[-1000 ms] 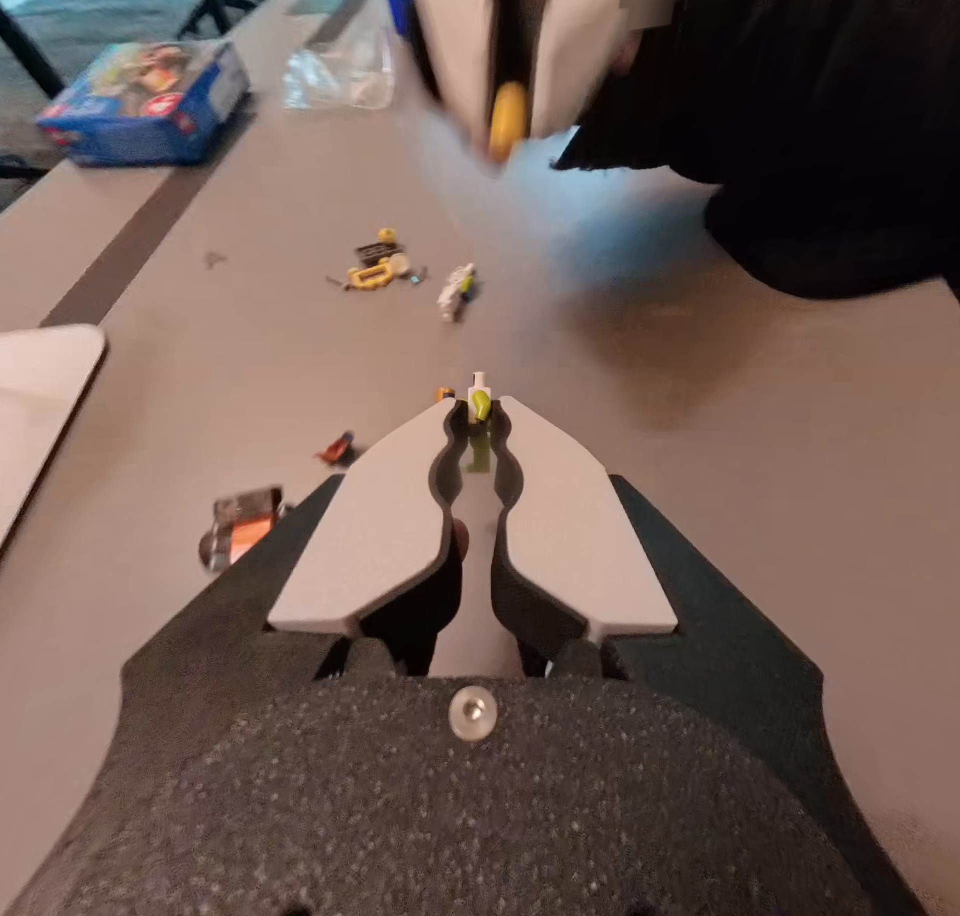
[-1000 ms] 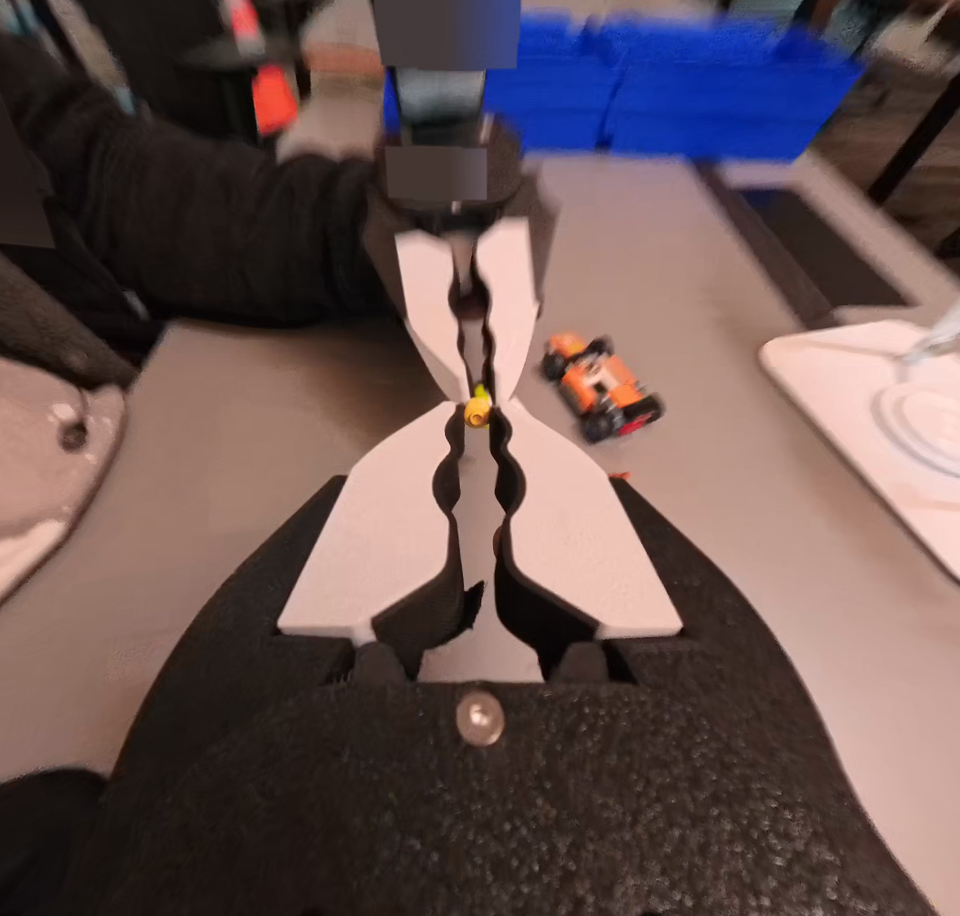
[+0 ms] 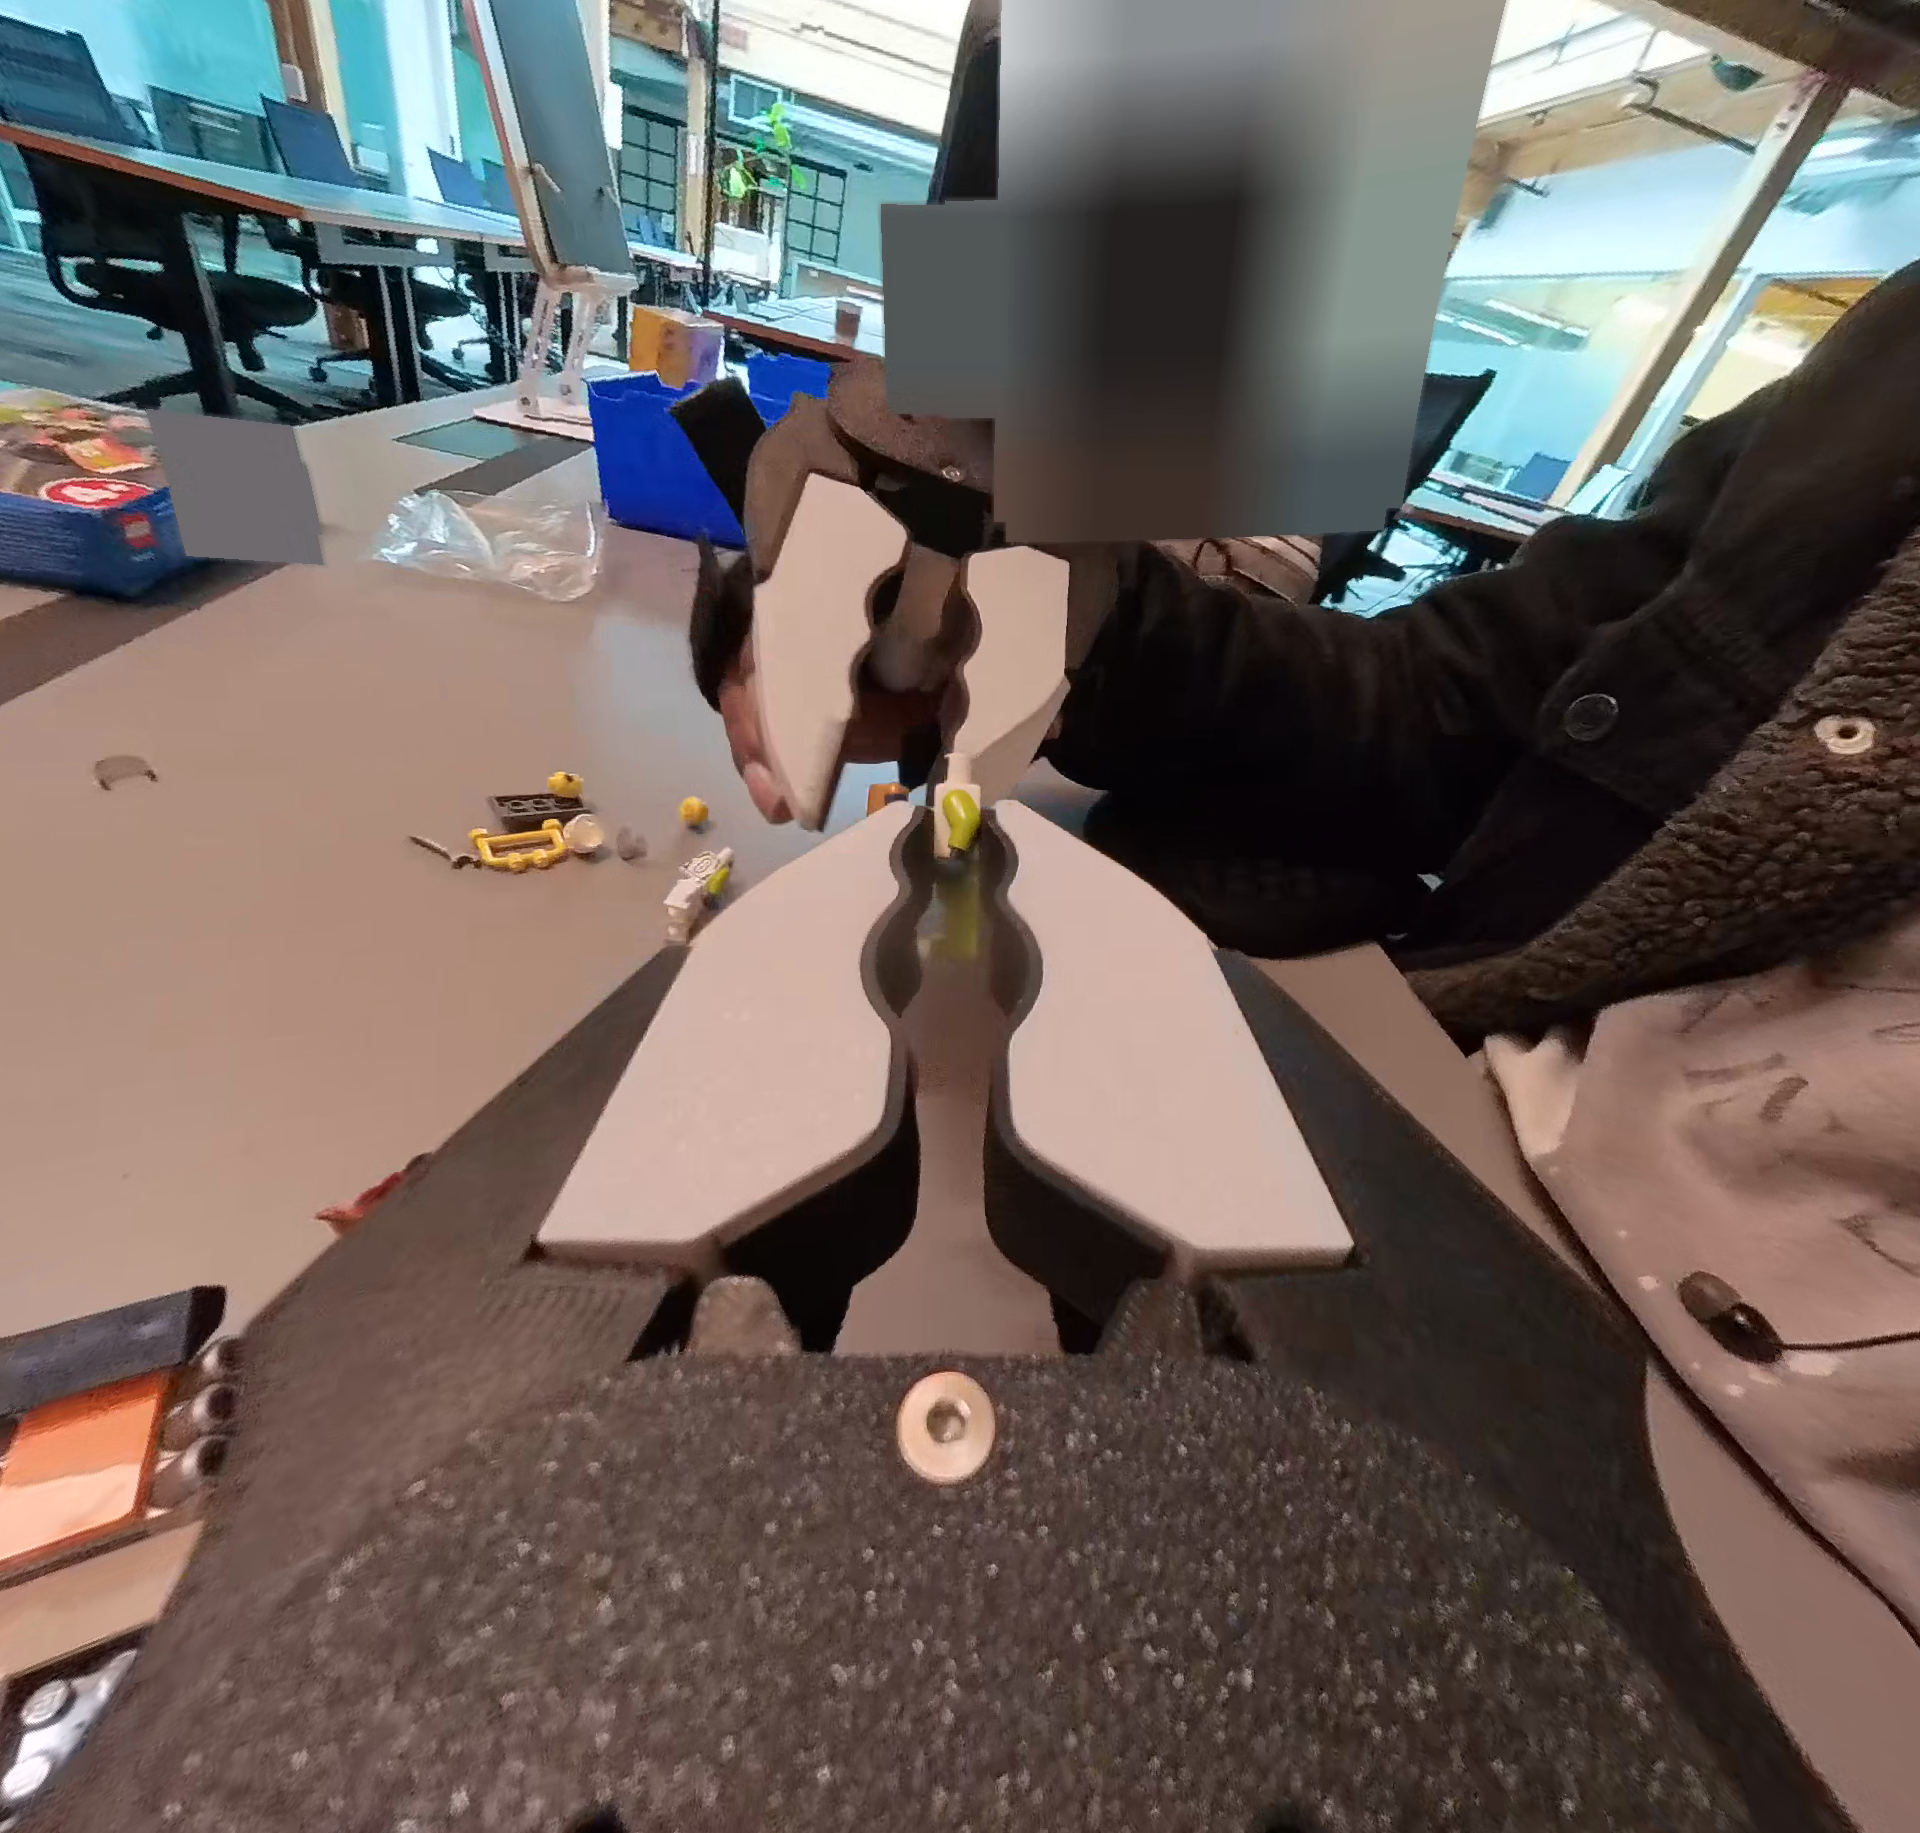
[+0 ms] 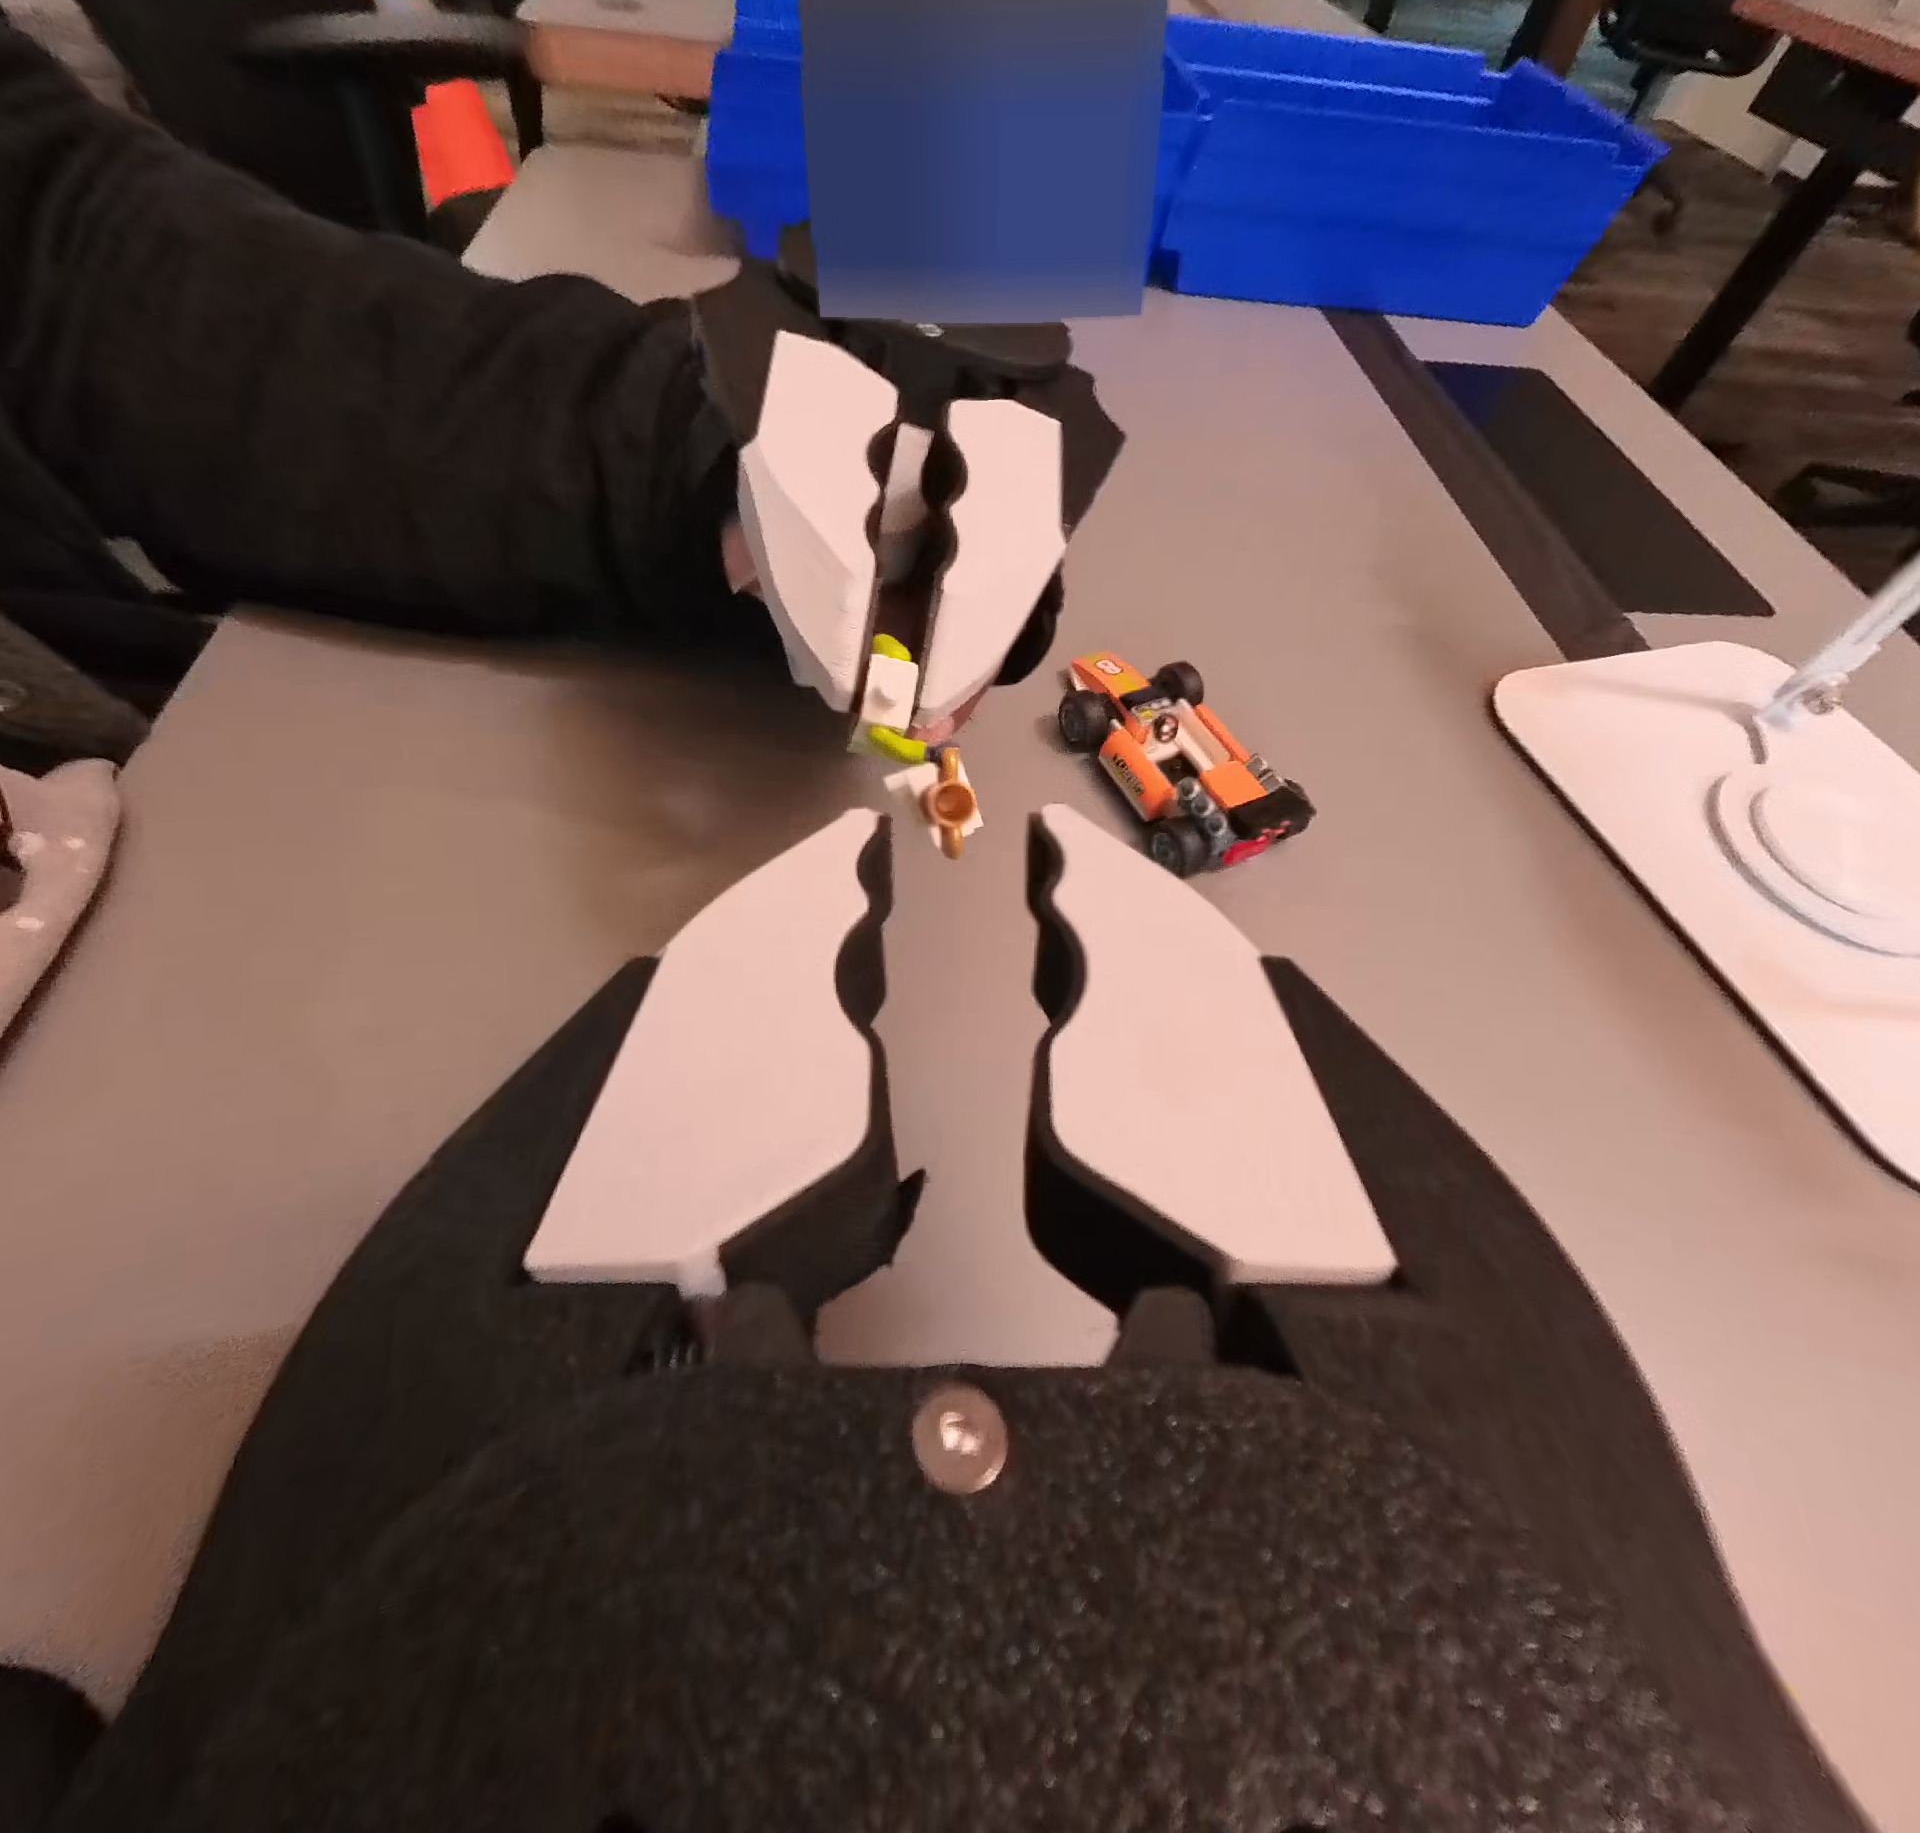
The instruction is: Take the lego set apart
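My left gripper (image 3: 951, 815) is shut on a white minifigure torso with lime arms (image 3: 954, 809) and holds it above the grey table (image 3: 312, 744). It also shows in the right wrist view (image 4: 888, 708), with the torso (image 4: 891, 690) sticking out of its tips. My right gripper (image 4: 958, 822) is open and empty, facing the left one a short way off; it also shows in the left wrist view (image 3: 912, 791). A small gold cup on a white piece (image 4: 948, 801) sits just beyond the right fingertips. An orange lego race car (image 4: 1179, 760) stands on the table to the right.
Loose pieces lie on the table to the left: a yellow frame (image 3: 514, 843), a black plate (image 3: 538, 807), a yellow head (image 3: 694, 812) and white legs (image 3: 698, 879). A blue lego box (image 3: 73, 505), a plastic bag (image 3: 488, 536), blue bins (image 4: 1351, 183) and a white lamp base (image 4: 1714, 848) surround the area. My left and right fingertips are right by each other. The orange lego race car (image 4: 1179, 760) is about 15 centimetres from both grippers' fingertips.
My right gripper has opened and no longer grips the yellow piece it held at the torso. The view has steadied. My left gripper stays shut on the torso.
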Tool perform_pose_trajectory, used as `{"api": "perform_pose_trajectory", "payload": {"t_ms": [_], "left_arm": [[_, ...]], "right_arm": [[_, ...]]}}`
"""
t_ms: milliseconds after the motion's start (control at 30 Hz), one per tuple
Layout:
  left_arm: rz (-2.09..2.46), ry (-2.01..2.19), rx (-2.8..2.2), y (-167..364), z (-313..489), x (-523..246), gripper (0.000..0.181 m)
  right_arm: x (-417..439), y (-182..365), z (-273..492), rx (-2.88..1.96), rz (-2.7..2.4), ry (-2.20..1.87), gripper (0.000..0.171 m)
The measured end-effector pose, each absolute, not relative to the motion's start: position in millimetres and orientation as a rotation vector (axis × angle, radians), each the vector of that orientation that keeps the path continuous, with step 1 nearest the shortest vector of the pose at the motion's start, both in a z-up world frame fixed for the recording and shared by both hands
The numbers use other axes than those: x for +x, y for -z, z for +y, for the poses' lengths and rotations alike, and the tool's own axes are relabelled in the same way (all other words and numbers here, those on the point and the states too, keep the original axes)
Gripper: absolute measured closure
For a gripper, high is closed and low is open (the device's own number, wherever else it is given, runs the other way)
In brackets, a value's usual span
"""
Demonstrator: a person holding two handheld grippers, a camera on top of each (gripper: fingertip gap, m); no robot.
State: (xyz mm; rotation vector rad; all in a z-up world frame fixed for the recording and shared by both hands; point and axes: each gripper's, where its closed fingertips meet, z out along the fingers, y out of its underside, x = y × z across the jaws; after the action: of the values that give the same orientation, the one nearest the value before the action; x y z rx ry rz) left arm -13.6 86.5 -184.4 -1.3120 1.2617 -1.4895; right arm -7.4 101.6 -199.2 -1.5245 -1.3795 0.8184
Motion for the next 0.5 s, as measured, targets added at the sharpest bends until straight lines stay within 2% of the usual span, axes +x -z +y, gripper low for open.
{"api": "perform_pose_trajectory", "payload": {"t_ms": [133,500], "left_arm": [[1.286,1.499,-1.322,188.5,83.2,-11.0,0.173],[1.330,1.527,-1.323,188.2,75.6,-8.9,0.173]], "right_arm": [[-11.5,199.1,97.6,-1.503,-1.387,-0.841,0.163],[-5.6,197.1,89.6,-1.531,-1.415,-0.945,0.163]]}}
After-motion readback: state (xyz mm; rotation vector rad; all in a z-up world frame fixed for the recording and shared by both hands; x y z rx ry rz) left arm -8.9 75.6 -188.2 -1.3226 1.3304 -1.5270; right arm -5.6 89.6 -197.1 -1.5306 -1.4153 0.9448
